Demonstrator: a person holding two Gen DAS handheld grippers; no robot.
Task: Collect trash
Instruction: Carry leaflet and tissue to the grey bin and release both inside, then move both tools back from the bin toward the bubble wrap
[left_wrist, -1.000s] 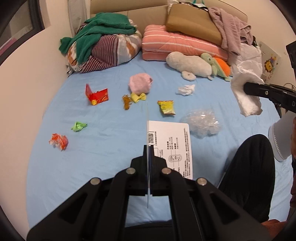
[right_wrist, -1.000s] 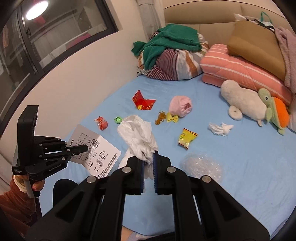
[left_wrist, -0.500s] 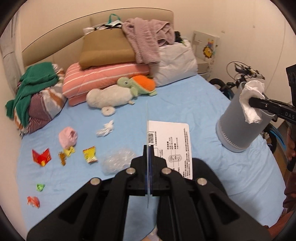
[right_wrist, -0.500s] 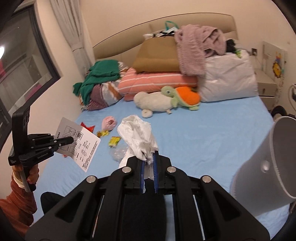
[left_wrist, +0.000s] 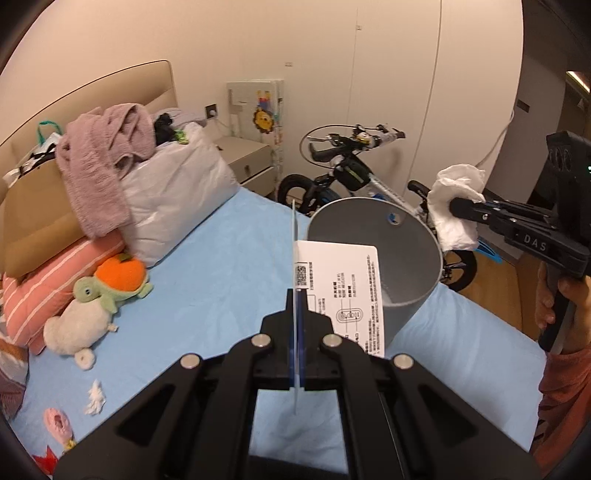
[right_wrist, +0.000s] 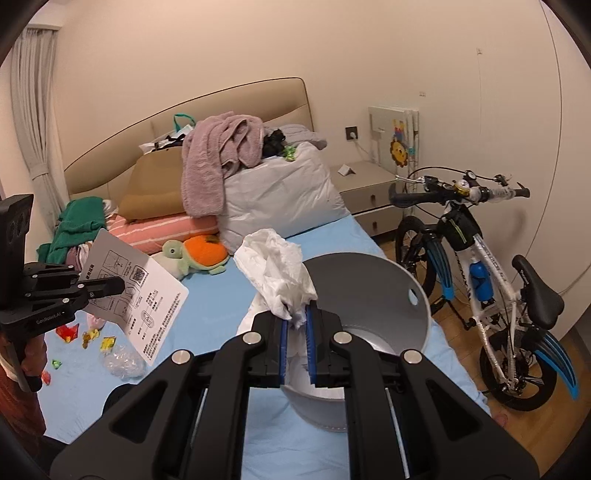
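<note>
The crumpled white tissue (right_wrist: 277, 271) is pinched between the nearly closed jaws of the right gripper (right_wrist: 295, 325), bulging above them over the grey bin (right_wrist: 388, 295) standing on the blue bed (right_wrist: 207, 295). The instruction sheet (left_wrist: 340, 291) is clamped edge-on by the left gripper (left_wrist: 297, 339), before the bin's rim.
</note>
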